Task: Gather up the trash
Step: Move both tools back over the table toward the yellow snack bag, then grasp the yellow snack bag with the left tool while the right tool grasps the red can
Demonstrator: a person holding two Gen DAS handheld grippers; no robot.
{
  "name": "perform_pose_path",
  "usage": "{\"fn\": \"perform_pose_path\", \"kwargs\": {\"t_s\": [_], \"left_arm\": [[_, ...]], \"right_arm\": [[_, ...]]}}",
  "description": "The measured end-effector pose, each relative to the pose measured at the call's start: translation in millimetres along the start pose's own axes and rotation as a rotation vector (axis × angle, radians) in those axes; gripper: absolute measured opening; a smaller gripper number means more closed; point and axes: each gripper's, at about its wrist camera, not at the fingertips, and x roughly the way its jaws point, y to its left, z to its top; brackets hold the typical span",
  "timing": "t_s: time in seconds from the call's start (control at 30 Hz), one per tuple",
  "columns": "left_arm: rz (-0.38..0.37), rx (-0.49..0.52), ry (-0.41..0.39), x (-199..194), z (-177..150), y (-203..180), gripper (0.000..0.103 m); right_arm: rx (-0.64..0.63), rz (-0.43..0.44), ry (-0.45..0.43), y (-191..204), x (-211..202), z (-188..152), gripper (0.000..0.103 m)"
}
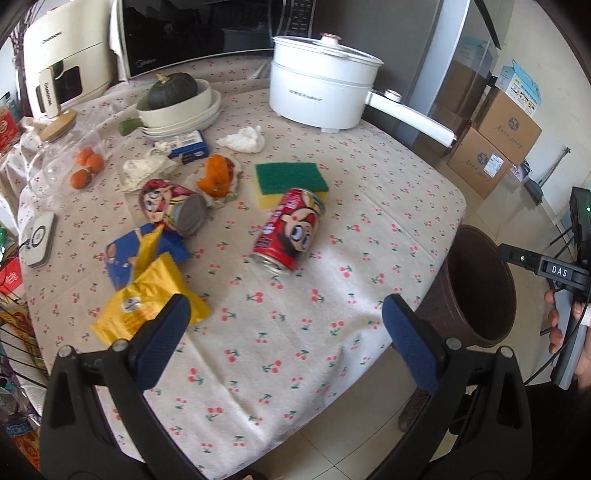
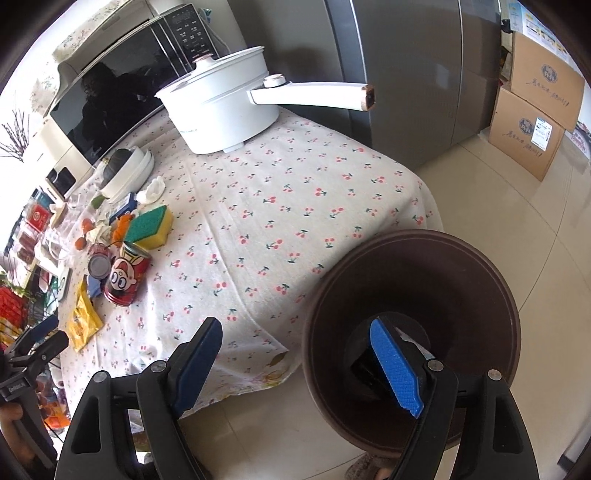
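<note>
A red cartoon can (image 1: 286, 230) lies on its side on the cherry-print tablecloth (image 1: 295, 350); it also shows in the right wrist view (image 2: 127, 275). A second can (image 1: 173, 208) lies left of it. A yellow wrapper (image 1: 147, 299), a blue wrapper (image 1: 125, 254), orange peel (image 1: 218, 179) and crumpled tissues (image 1: 243, 138) lie nearby. A brown bin (image 2: 410, 332) stands on the floor at the table's right edge. My left gripper (image 1: 286, 332) is open and empty above the cloth, short of the can. My right gripper (image 2: 295, 363) is open and empty, one finger over the bin.
A green-and-yellow sponge (image 1: 291, 182), a white electric pot (image 1: 321, 92) with a long handle, stacked dishes holding a squash (image 1: 177, 103), a glass jar (image 1: 62, 162) and a microwave (image 1: 199, 33) stand on the table. Cardboard boxes (image 1: 495, 147) sit on the floor.
</note>
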Motion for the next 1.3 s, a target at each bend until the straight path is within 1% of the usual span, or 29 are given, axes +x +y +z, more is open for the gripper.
{"fn": "perform_pose_path", "kwargs": {"t_s": [0.07, 0.17, 0.23, 0.27, 0.3, 0.33, 0.37, 0.47, 0.5, 0.53, 0.6, 0.73, 0.97, 1.07, 1.17, 1.23, 1.27, 1.3], "left_arm": [[0.03, -0.009, -0.01, -7.2, 3.4, 17.2, 0.103], [0.109, 0.0, -0.025, -14.3, 5.1, 42.0, 0.103], [0.145, 0.007, -0.04, -14.0, 2.8, 57.9, 0.103], [0.142, 0.02, -0.057, -13.0, 1.0, 65.0, 0.103], [0.118, 0.049, -0.091, -12.4, -1.6, 70.0, 0.103], [0.097, 0.091, -0.134, -11.8, -5.6, 74.1, 0.103], [0.095, 0.136, -0.157, -9.1, -9.6, 76.8, 0.103], [0.119, 0.27, -0.081, 9.2, -15.2, 79.8, 0.103], [0.127, 0.301, -0.074, 13.9, -17.5, 80.9, 0.103], [0.122, 0.319, -0.059, 19.8, -18.8, 83.0, 0.103], [0.105, 0.33, -0.006, 33.5, -20.7, 89.4, 0.103], [0.14, 0.383, 0.069, 57.5, -24.4, 94.9, 0.103], [0.147, 0.353, 0.179, 87.2, -30.8, 100.2, 0.103], [0.13, 0.312, 0.188, 88.0, -33.0, 103.8, 0.102], [0.092, 0.249, 0.194, 86.0, -34.2, 109.9, 0.094], [0.048, 0.197, 0.193, 85.2, -36.9, 114.4, 0.084], [0.036, 0.174, 0.188, 83.7, -38.3, 115.5, 0.083], [0.04, 0.166, 0.182, 81.4, -39.7, 115.0, 0.078]], "right_arm": [[-0.015, 0.012, -0.004, 13.2, 1.7, 4.5, 0.084], [-0.046, 0.023, -0.005, 35.2, 6.6, 11.1, 0.085], [-0.068, 0.031, -0.002, 50.0, 10.3, 14.7, 0.085], [-0.078, 0.036, 0.0, 57.2, 12.7, 16.3, 0.085], [-0.088, 0.041, 0.003, 64.8, 15.4, 17.8, 0.085], [-0.096, 0.045, 0.006, 71.4, 17.6, 18.5, 0.085], [-0.102, 0.051, 0.01, 78.0, 19.8, 19.0, 0.085], [-0.121, 0.069, 0.022, 97.8, 27.6, 20.5, 0.085], [-0.132, 0.072, 0.027, 103.8, 30.4, 20.6, 0.085], [-0.146, 0.072, 0.032, 110.0, 33.6, 20.7, 0.085], [-0.176, 0.062, 0.042, 121.1, 40.1, 20.0, 0.085], [-0.235, 0.023, 0.06, 137.9, 54.3, 18.0, 0.085], [-0.334, -0.031, 0.09, 160.9, 75.6, 15.0, 0.086], [-0.369, -0.045, 0.097, 170.4, 82.4, 15.3, 0.086], [-0.394, -0.055, 0.102, 178.5, 88.7, 15.2, 0.086], [-0.399, -0.055, 0.112, 183.1, 92.6, 15.0, 0.086], [-0.399, -0.052, 0.116, 185.2, 94.4, 14.8, 0.086], [-0.398, -0.049, 0.12, 187.4, 96.1, 14.7, 0.086]]}}
